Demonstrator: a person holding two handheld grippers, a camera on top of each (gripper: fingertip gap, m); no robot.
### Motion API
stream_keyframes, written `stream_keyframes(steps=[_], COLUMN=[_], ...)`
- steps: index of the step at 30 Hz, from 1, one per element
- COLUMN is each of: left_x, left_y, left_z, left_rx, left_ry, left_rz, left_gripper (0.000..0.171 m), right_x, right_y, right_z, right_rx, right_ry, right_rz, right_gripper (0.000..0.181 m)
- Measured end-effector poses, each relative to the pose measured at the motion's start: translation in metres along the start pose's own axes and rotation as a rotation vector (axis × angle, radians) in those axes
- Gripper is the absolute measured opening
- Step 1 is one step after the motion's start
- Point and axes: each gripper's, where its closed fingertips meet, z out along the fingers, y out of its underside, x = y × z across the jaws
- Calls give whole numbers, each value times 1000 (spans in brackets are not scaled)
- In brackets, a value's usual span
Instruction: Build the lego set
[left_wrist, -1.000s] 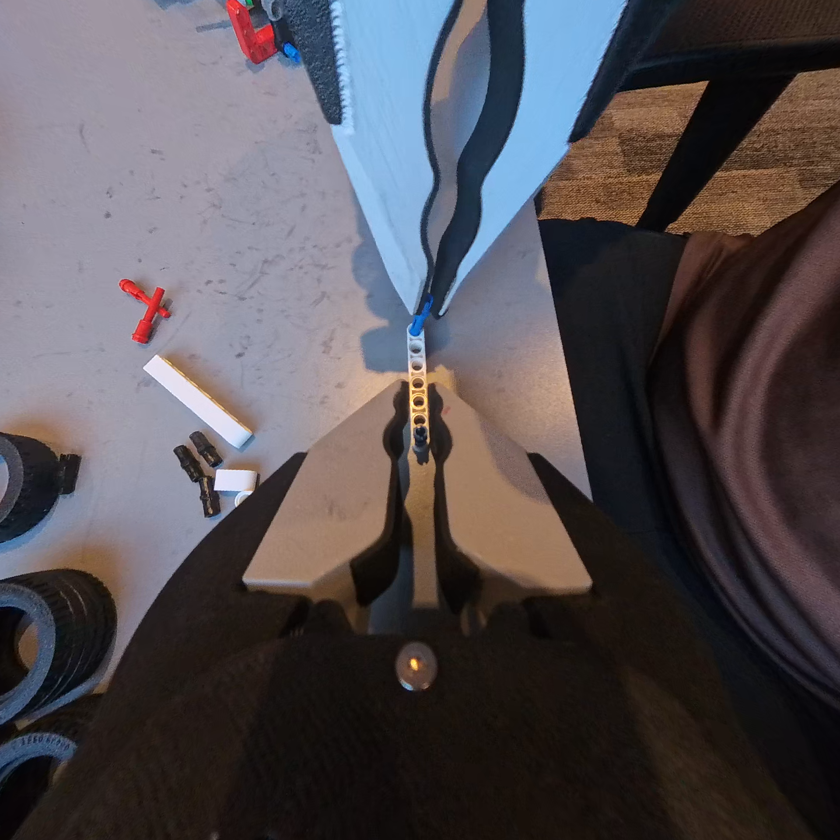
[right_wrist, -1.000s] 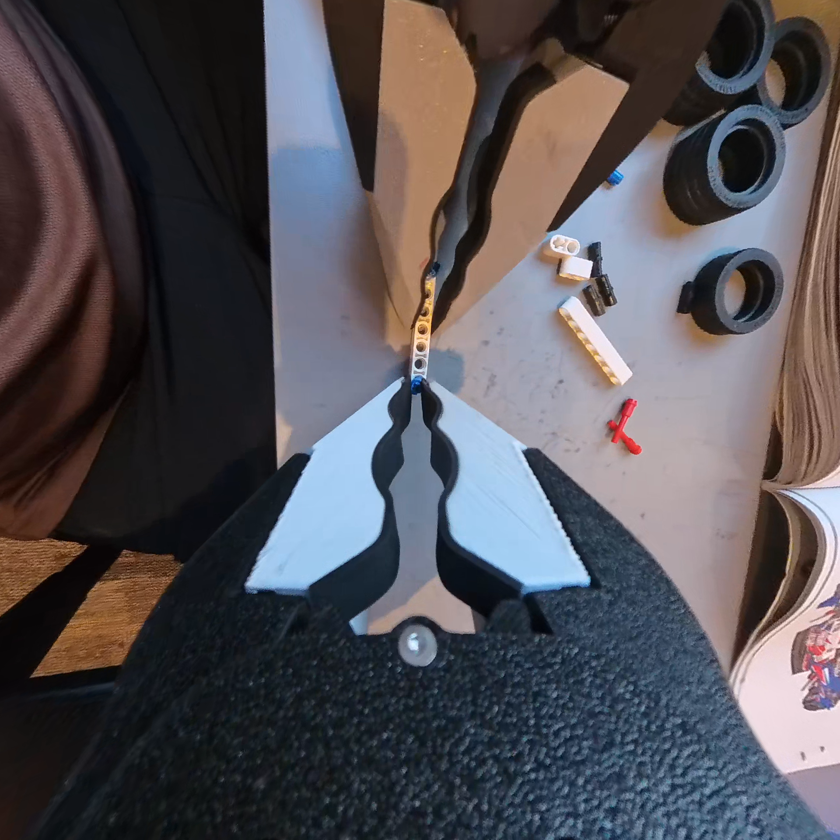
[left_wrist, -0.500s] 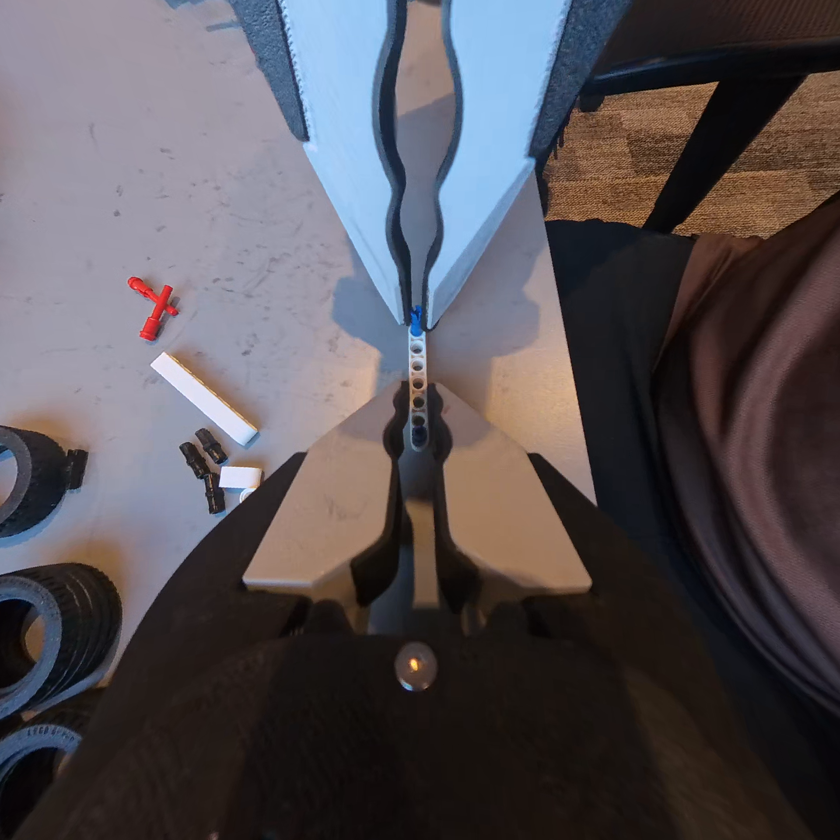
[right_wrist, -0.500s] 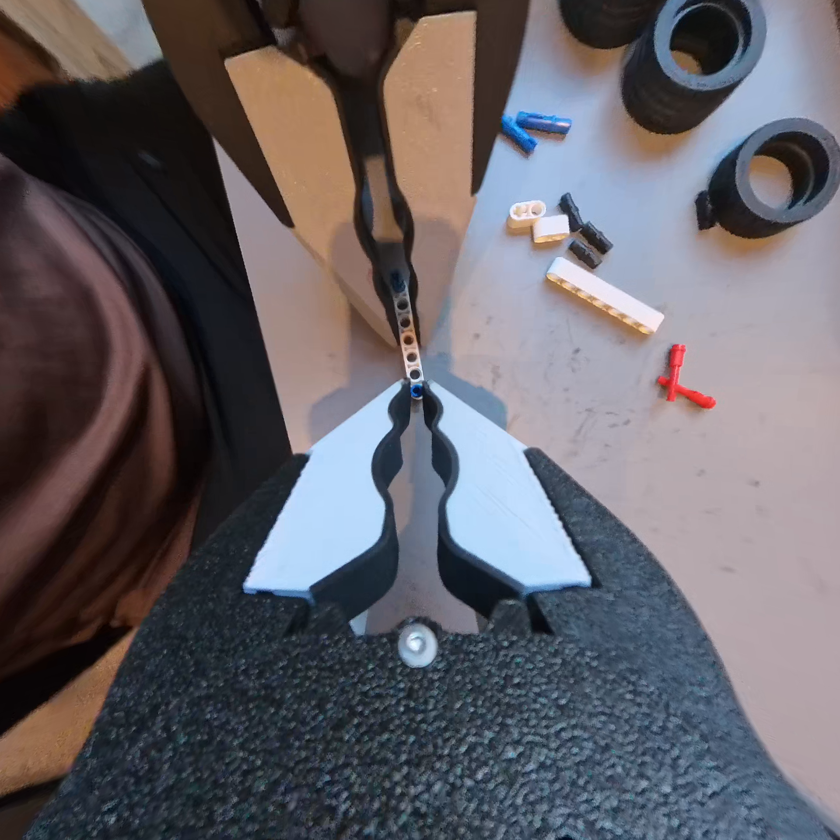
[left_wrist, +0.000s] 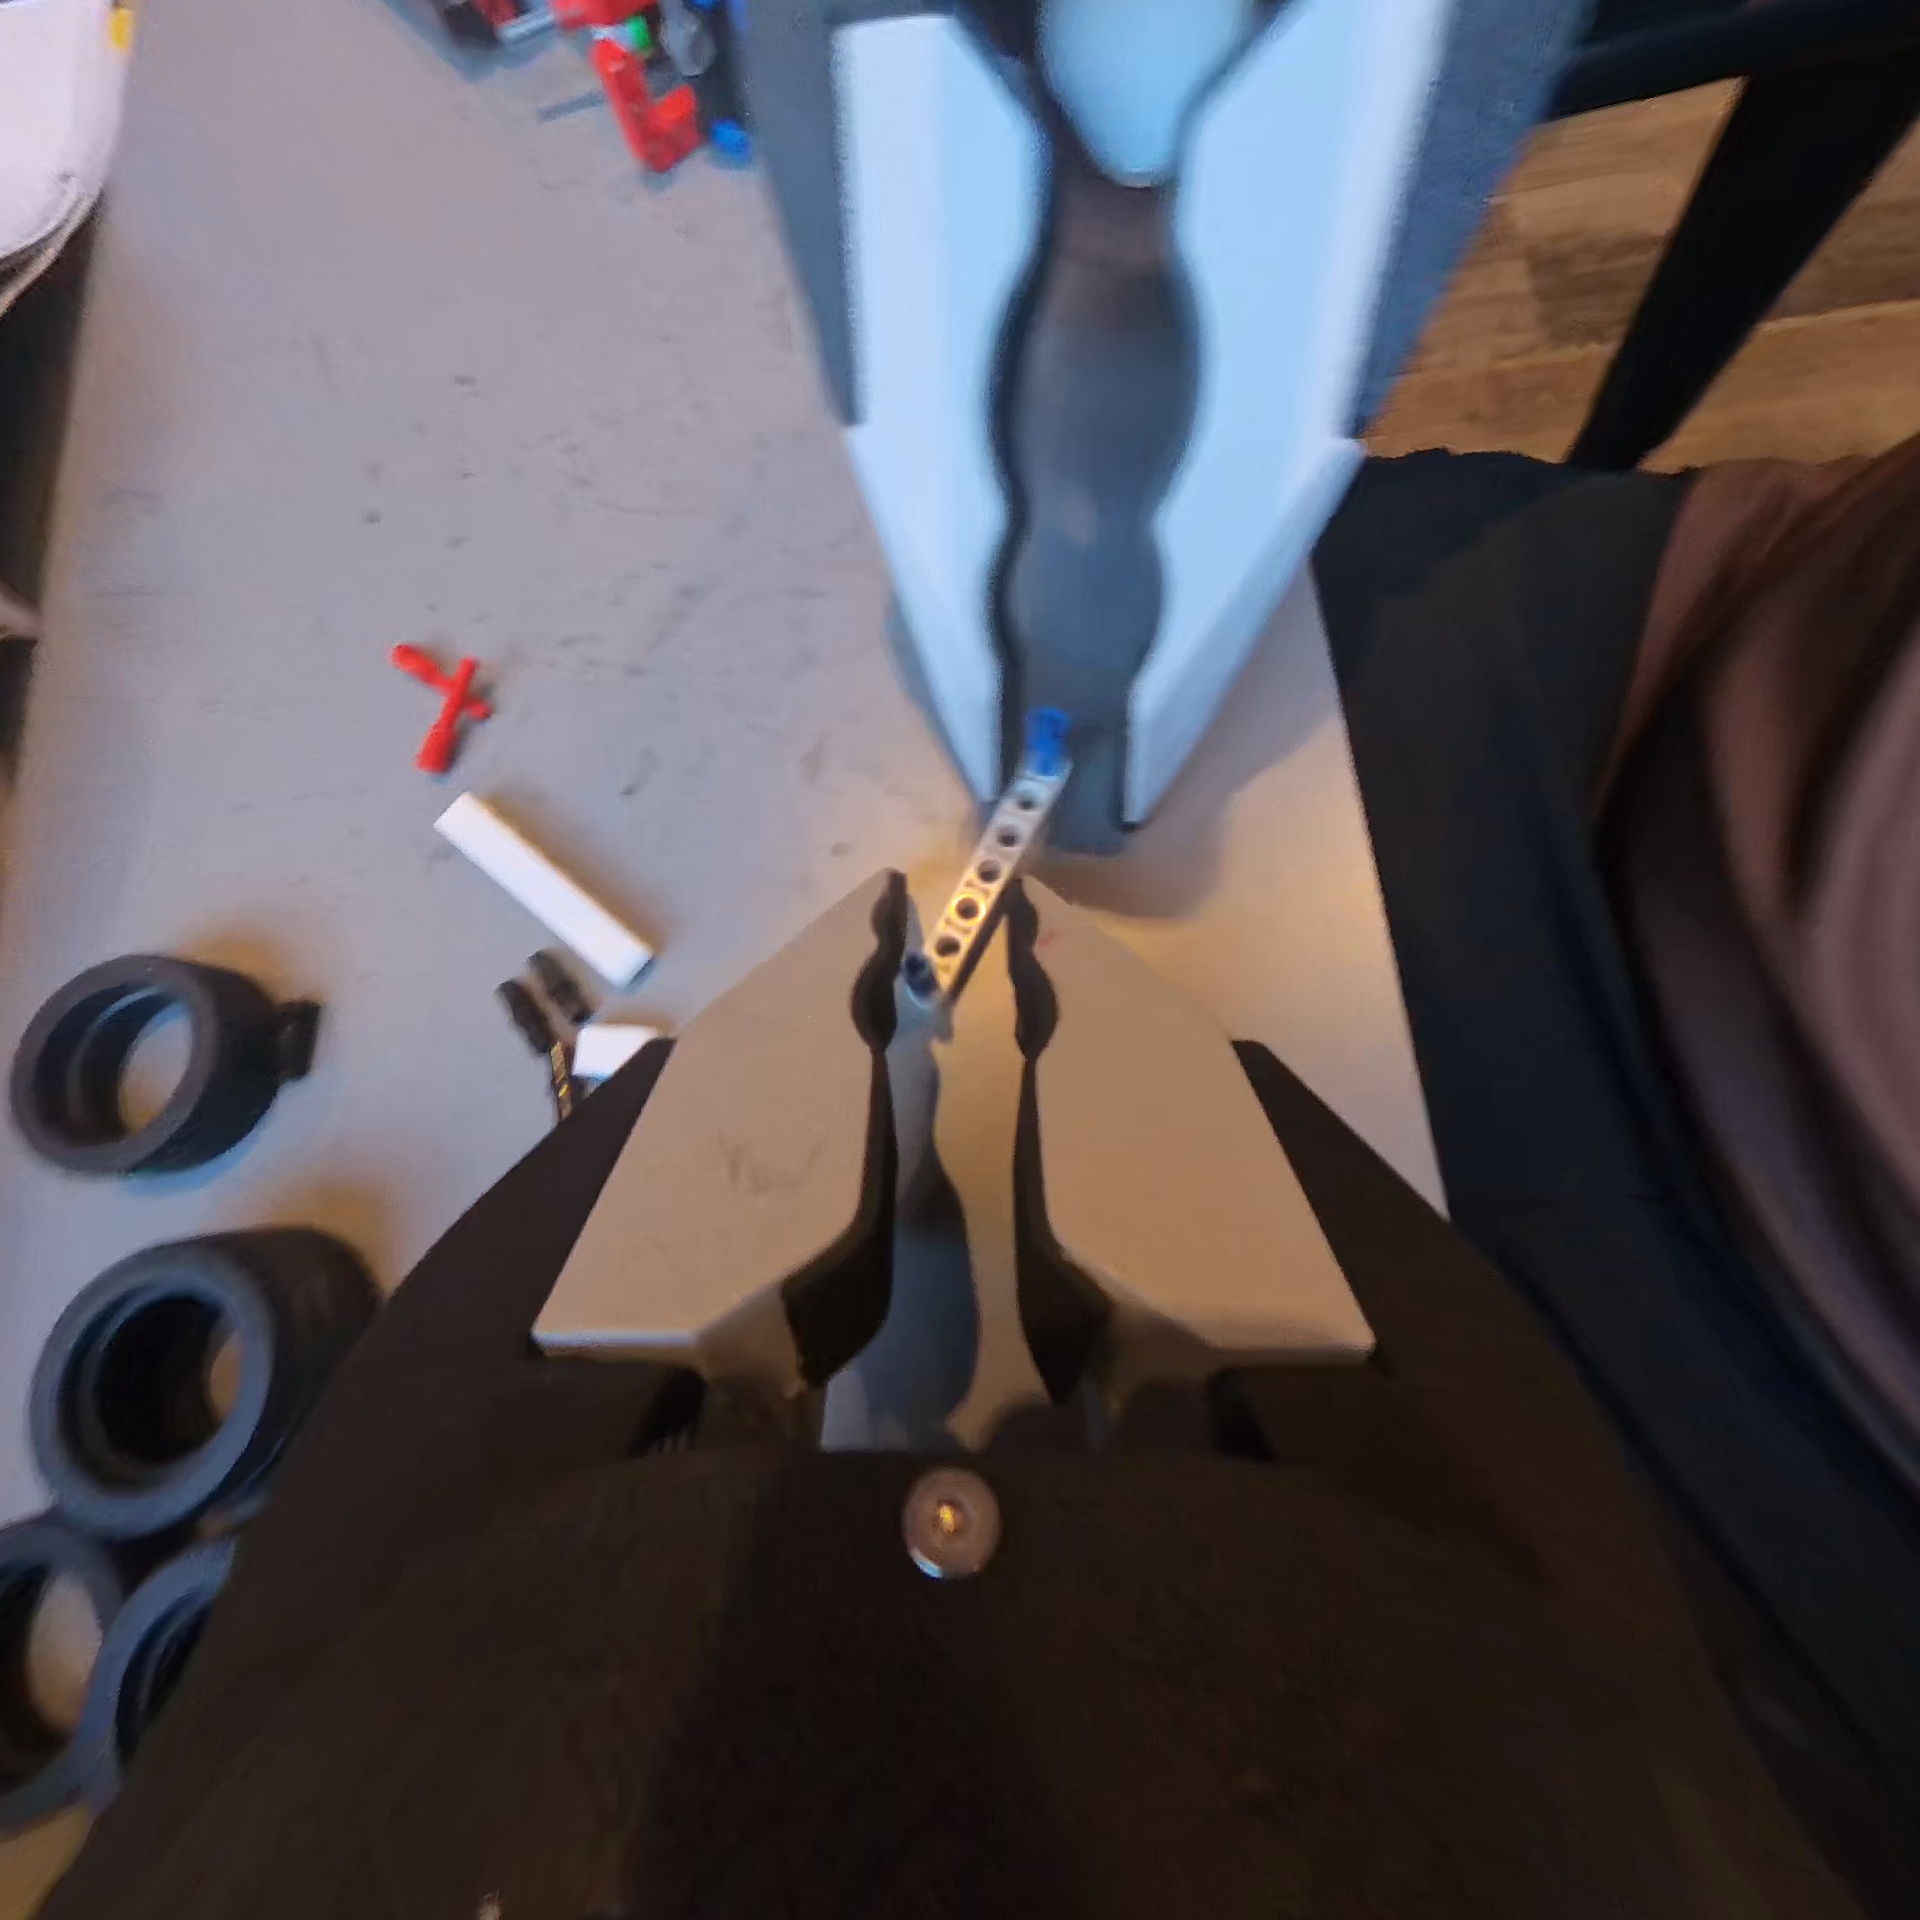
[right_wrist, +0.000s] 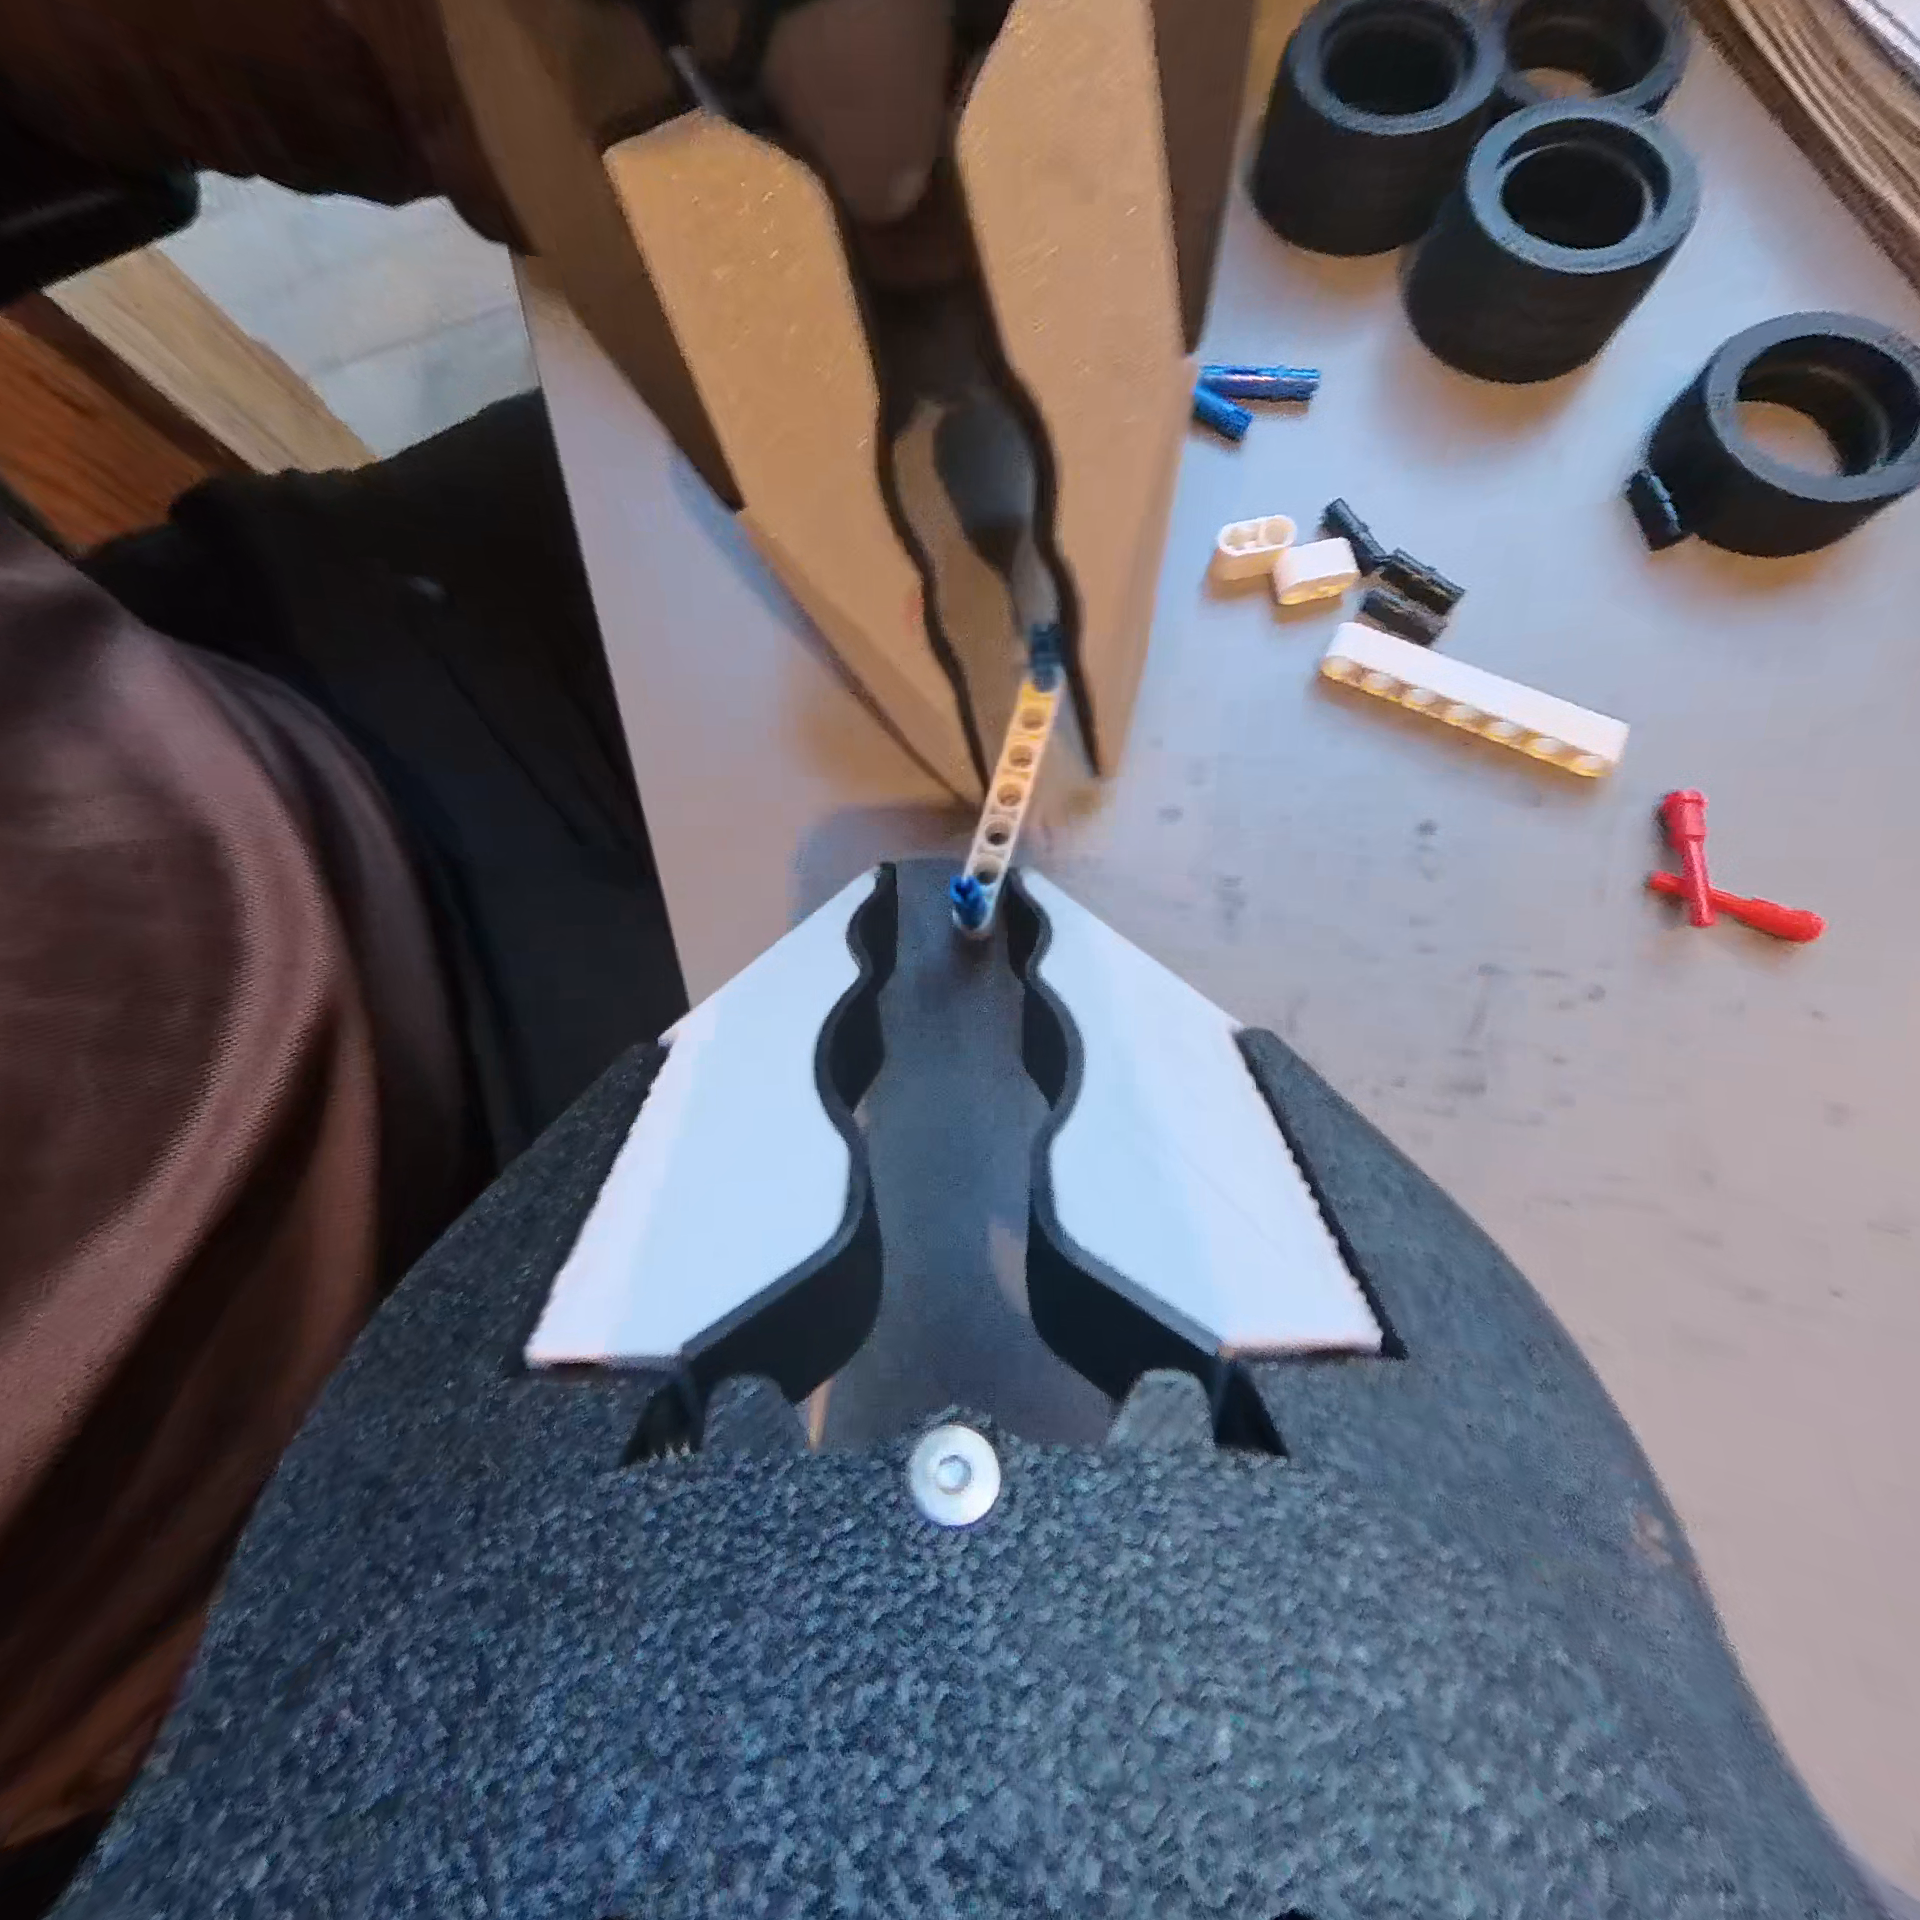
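Note:
A thin white beam with holes has a blue pin at its far end and another at its near end. It lies slantwise in the gap of my left gripper, whose tan jaws stand apart. In the right wrist view the beam reaches from my right gripper, also open, to the tan fingers opposite. A blue pin sits between the right tips. I cannot tell whether the beam rests on the grey table.
A long white beam, small white pieces, black pins, blue pins and a red piece lie to one side. Black tyres stand beyond. A person's torso is at the table edge. Both grippers' tips are close together, under 4 cm apart.
Both grippers were shut, the left on the beam and the right on its blue pin. Both have opened, and the beam has tilted sideways between them. The views are blurred by motion.

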Motion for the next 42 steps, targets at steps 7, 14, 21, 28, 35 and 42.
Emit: stream_keyframes(steps=[7,14,21,28,35,42], left_x=[-23,-15,-14,-16,-16,-16], left_y=[20,35,38,39,42,42], left_z=[-18,-38,-42,-42,-44,-44], left_rx=[-20,-27,-55,-50,-44,-39], left_ry=[-140,-257,-374,-365,-357,-339], left_rz=[-158,-246,-200,-234,-294,-319], left_gripper=[24,25,18,19,21,21], right_x=[-13,-15,4,3,27,92], right_y=[-11,-17,-26,-21,-32,-26], right_z=[7,-3,-14,-8,-19,-22], right_rx=[52,125,222,175,264,213], right_ry=[-2,13,37,96,177,426], right_rz=[-48,-77,-4,-68,18,143], right_gripper=[20,20,21,20,19,19])
